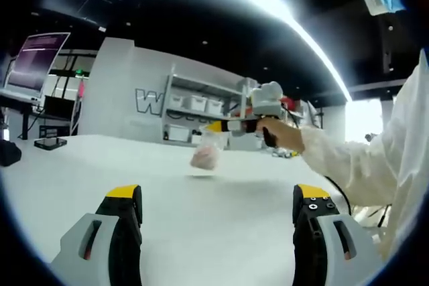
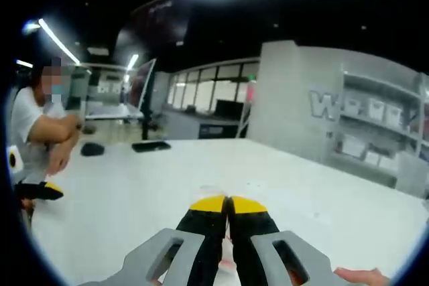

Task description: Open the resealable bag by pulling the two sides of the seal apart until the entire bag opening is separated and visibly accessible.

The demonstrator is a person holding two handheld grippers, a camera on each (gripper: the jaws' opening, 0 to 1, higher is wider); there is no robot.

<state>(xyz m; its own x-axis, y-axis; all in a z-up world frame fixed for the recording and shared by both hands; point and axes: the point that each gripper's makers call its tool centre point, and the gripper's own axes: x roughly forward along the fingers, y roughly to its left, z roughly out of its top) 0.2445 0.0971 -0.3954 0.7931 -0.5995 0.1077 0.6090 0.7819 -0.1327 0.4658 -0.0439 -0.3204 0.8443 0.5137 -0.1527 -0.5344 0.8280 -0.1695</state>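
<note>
Currently, in the left gripper view, the left gripper (image 1: 218, 209) is held low over the white table (image 1: 100, 165), jaws spread wide with nothing between them; yellow tips level, pointing across the table surface. Further over, the right gripper (image 1: 224, 126) enters from the right side, held level above the table by a person's hand (image 1: 285, 133) in a white sleeve (image 1: 362, 165); its yellow-tipped jaws pinch the top edge of the resealable bag (image 1: 209, 149). Bag is clear plastic, hanging down from the jaws above the middle of the table, far from the near edge; something pale pink sits in its lower part, contents not identifiable; whether the seal is parted cannot be told. Behind, shelving (image 1: 194, 108) carries white bins (image 1: 198, 103); bin contents not visible.

In the right gripper view, the right gripper's jaws are pressed together, yellow tips touching; a sliver of clear bag (image 2: 226, 259) shows between them, lower down. A seated person (image 2: 37, 132) leans at the table's left edge.
</note>
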